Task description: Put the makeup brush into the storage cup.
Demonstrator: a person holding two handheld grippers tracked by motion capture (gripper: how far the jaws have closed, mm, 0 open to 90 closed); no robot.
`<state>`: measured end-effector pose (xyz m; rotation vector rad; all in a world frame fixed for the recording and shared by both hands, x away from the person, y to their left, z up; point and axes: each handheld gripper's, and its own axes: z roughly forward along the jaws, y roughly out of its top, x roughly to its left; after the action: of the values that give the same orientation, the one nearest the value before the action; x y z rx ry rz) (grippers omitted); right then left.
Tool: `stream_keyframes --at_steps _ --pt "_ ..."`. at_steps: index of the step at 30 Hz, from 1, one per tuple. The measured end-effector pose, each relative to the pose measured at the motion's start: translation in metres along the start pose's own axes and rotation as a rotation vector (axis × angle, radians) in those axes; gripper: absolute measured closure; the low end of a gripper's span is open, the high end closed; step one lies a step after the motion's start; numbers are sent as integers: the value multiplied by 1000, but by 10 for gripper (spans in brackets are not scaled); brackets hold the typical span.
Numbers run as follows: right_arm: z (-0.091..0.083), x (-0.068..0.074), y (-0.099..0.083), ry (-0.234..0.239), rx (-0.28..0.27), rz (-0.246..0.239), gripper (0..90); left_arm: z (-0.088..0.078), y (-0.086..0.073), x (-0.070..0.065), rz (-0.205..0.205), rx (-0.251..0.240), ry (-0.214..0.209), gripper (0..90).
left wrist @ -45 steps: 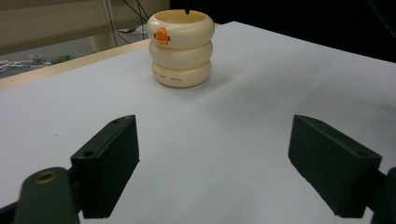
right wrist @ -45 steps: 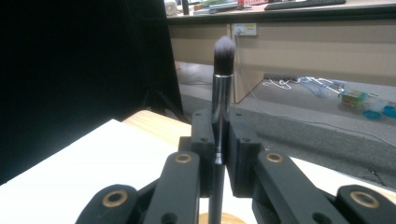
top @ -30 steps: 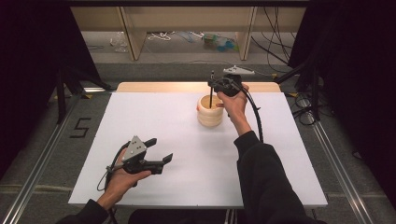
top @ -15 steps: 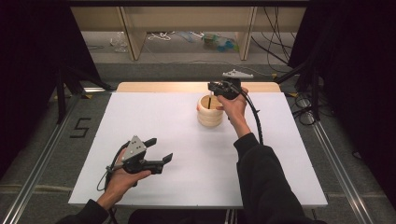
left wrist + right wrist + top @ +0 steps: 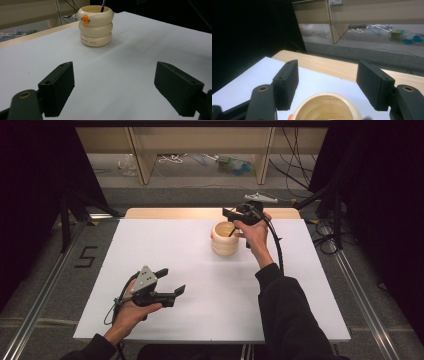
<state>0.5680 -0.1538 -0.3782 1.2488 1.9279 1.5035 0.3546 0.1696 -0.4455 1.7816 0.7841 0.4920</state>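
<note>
A white tabletop with a pale wooden strip along its far edge sits in a dark-curtained room, cables and small clutter on the grey floor beyond. A cream, ring-stacked holder with an orange duck bill stands upright at upper centre of the high view, its long axis vertical and mouth facing up; a dark pen leans inside it, tip end up toward the right. Just above the holder hangs the right gripper, whose jaws have just been opening and now stand wide with nothing between them. At lower left, the left gripper hovers with jaws wide and empty.
</note>
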Motion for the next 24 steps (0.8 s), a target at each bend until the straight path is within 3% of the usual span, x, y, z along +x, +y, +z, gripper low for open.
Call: stream_keyframes --at_steps 11,14,19,21,23,24 --pt "-9 1 4 15 -17 -3 310 -1 0 -2 -31 -4 -12 164" --pt "-13 1 6 21 -21 -7 301 -1 1 0 -6 -6 -2 163" --pt "-24 1 6 10 -29 -32 266 -1 1 -1 -25 -9 3 163" --pt "-26 1 6 5 -20 -29 265 -1 1 0 -5 -9 0 163" --pt "-32 -1 5 0 -22 -36 265 0 1 -1 -28 -23 10 163" --pt "-32 -1 5 0 -22 -36 265 0 1 -1 -16 -12 7 163"
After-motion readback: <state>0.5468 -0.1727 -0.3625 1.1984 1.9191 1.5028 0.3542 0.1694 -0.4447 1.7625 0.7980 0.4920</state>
